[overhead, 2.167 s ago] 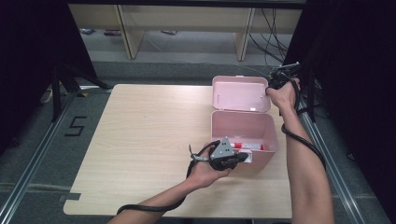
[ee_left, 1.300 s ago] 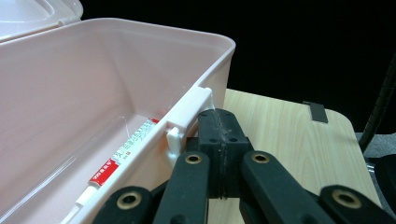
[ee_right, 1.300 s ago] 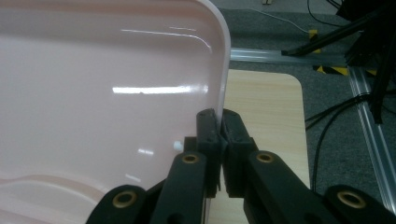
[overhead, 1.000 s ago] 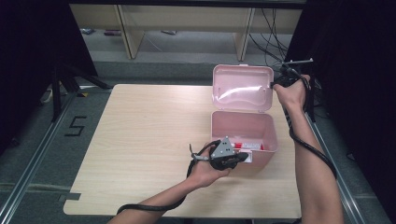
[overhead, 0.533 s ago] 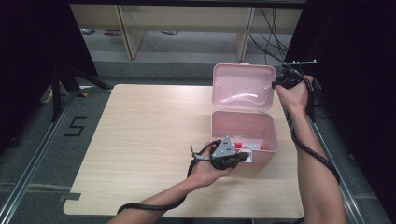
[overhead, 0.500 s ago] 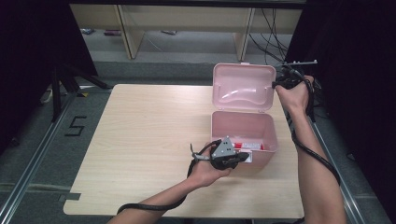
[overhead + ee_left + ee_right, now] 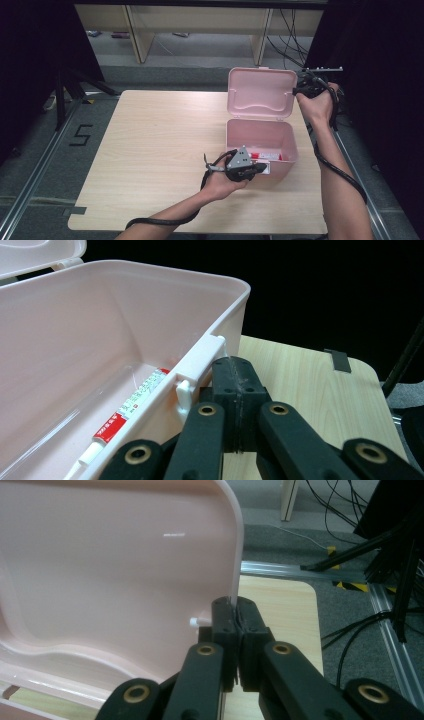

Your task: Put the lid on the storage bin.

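Note:
A pink plastic box (image 7: pixel 260 137) stands open on the right part of the wooden table (image 7: pixel 150 140). Its hinged lid (image 7: pixel 260 92) stands nearly upright behind it. My right gripper (image 7: pixel 296 91) is shut on the lid's right edge (image 7: pixel 235 570), near a small white peg (image 7: pixel 196 622). My left gripper (image 7: pixel 260 169) rests against the box's front wall, jaws shut with nothing between them, just right of the latch tab (image 7: pixel 200 365). A white tube with a red label (image 7: pixel 130 407) lies on the box floor (image 7: pixel 265 156).
Wooden shelving (image 7: pixel 200 25) stands on the floor beyond the table. Cables (image 7: pixel 360 625) and a metal rail (image 7: pixel 390 625) run past the table's right side. A "5" is taped on the floor at left (image 7: pixel 82 135). Black tape (image 7: pixel 341 360) marks a table edge.
The right gripper has lifted the lid from lying tilted back to standing nearly upright, rising and shifting slightly right. The left gripper has stayed at the box front.

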`<control>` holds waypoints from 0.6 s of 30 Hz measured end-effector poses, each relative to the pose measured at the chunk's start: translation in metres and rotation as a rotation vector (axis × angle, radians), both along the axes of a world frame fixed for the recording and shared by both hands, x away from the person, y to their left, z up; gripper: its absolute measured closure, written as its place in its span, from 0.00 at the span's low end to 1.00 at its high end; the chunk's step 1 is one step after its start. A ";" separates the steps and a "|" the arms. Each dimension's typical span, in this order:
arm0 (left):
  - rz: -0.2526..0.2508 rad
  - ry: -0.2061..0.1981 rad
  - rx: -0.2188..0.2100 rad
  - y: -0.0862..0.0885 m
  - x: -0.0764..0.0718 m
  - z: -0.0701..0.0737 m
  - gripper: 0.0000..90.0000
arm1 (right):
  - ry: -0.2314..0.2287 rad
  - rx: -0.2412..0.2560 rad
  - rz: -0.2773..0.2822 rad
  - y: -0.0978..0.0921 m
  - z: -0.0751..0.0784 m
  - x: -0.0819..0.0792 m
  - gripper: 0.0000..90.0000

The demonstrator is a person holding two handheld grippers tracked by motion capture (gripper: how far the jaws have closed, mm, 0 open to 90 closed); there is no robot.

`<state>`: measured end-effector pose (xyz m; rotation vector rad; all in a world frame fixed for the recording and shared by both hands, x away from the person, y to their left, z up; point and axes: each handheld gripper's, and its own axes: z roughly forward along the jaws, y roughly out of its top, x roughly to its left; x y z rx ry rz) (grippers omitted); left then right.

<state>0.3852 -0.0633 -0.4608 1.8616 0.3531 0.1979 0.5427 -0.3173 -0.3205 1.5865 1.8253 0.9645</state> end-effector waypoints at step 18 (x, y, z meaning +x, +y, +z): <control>0.000 0.000 0.003 0.000 0.000 0.000 1.00 | -0.067 -0.011 0.009 0.000 -0.002 -0.014 1.00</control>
